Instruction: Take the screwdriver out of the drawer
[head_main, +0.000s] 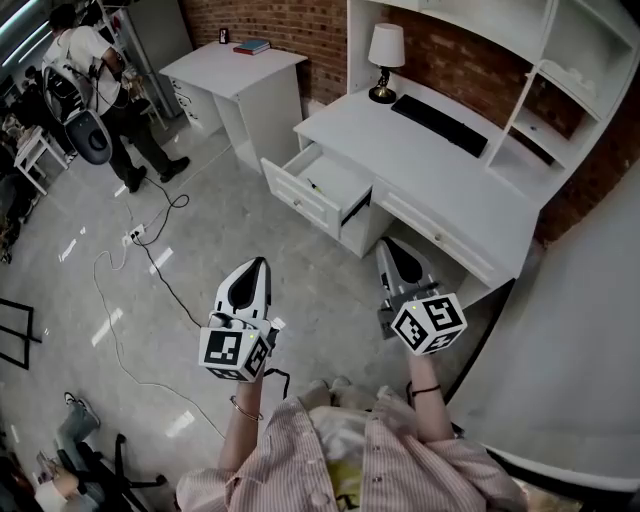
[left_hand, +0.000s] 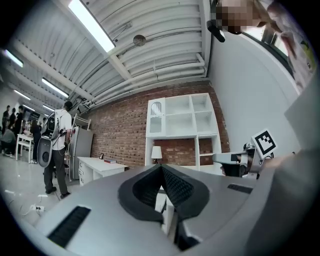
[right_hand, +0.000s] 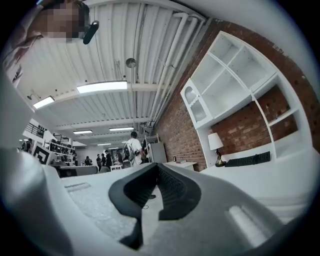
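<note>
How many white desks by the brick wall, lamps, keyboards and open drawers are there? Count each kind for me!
Desks: 2, the big one and the small one
Lamp: 1
Keyboard: 1
Open drawer: 1
Total: 5

Overhead and level views sharing desk (head_main: 400, 160)
</note>
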